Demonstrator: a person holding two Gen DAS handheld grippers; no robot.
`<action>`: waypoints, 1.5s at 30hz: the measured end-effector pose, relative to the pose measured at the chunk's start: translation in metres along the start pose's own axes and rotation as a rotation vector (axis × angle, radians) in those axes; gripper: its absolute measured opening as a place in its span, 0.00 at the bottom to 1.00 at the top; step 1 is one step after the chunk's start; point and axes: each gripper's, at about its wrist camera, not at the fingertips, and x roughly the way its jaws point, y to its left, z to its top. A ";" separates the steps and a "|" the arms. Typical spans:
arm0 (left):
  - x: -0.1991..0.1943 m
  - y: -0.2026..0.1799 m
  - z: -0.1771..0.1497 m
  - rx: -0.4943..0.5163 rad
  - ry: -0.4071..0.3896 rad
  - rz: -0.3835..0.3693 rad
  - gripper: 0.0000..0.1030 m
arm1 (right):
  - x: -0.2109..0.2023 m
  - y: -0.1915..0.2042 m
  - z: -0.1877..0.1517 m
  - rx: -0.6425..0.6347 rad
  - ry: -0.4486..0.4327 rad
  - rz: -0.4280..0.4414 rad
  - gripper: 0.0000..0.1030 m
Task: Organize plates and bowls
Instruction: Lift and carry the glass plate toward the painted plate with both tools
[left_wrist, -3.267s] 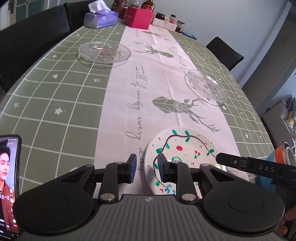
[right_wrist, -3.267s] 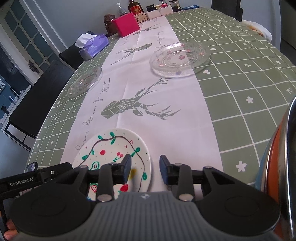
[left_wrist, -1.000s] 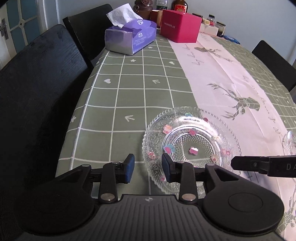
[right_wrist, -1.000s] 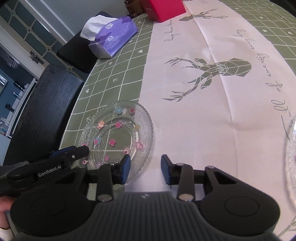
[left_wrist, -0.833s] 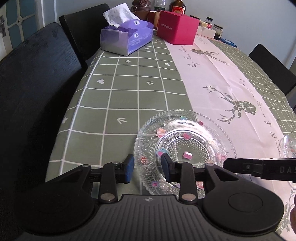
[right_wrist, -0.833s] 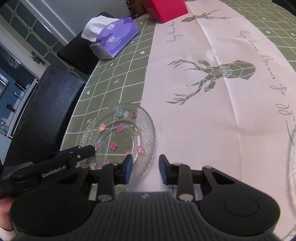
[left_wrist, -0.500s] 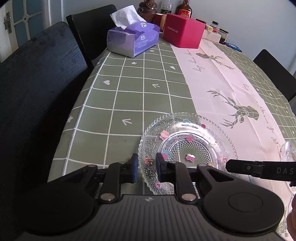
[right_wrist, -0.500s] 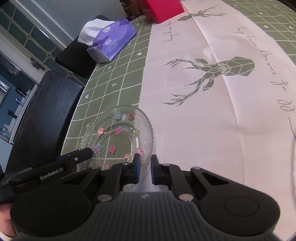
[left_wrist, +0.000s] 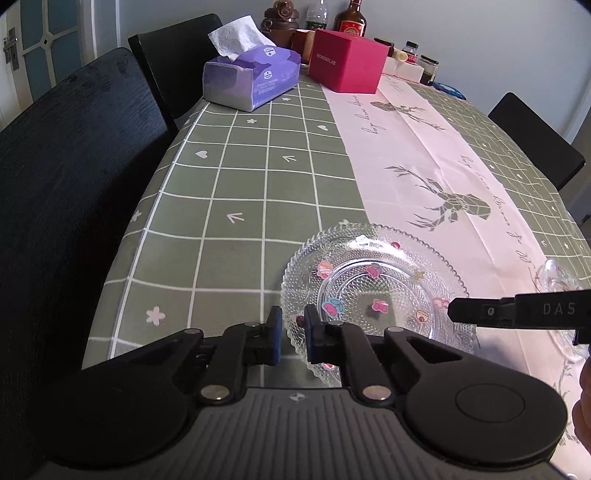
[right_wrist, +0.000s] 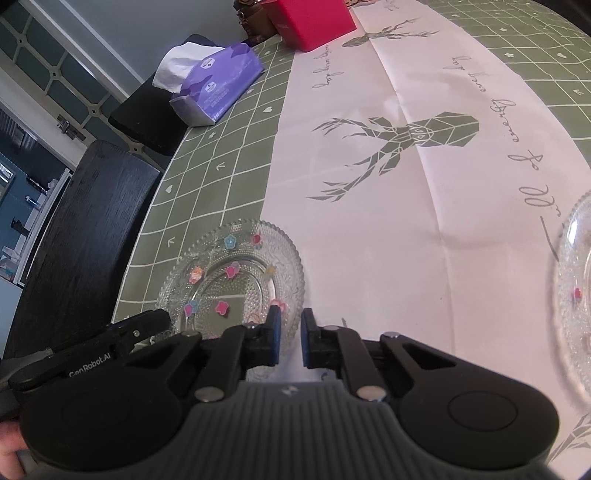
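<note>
A clear glass plate (left_wrist: 373, 284) with small coloured flower stickers sits on the green checked tablecloth beside the white runner; it also shows in the right wrist view (right_wrist: 236, 280). My left gripper (left_wrist: 293, 332) is closed on the plate's near left rim. My right gripper (right_wrist: 288, 338) is closed on its near right rim. A second glass plate (right_wrist: 576, 295) lies at the right edge, also in the left wrist view (left_wrist: 561, 288).
A purple tissue box (left_wrist: 251, 79) and a pink box (left_wrist: 347, 62) stand at the far end with bottles and jars behind them. Black chairs (left_wrist: 74, 177) line the left side of the table. Another chair (left_wrist: 535, 136) stands at the right.
Both grippers came from the painted plate to the glass plate. Over the last second both narrowed from open to closed on the plate's rim, one on each side.
</note>
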 end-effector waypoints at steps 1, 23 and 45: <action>-0.004 -0.002 -0.002 0.006 -0.002 0.001 0.12 | -0.003 0.000 -0.001 -0.003 0.000 0.000 0.08; -0.084 -0.063 -0.064 0.115 -0.052 -0.060 0.12 | -0.103 -0.024 -0.068 0.039 -0.039 0.000 0.08; -0.152 -0.135 -0.145 0.209 -0.037 -0.135 0.12 | -0.212 -0.064 -0.156 0.072 -0.106 -0.030 0.08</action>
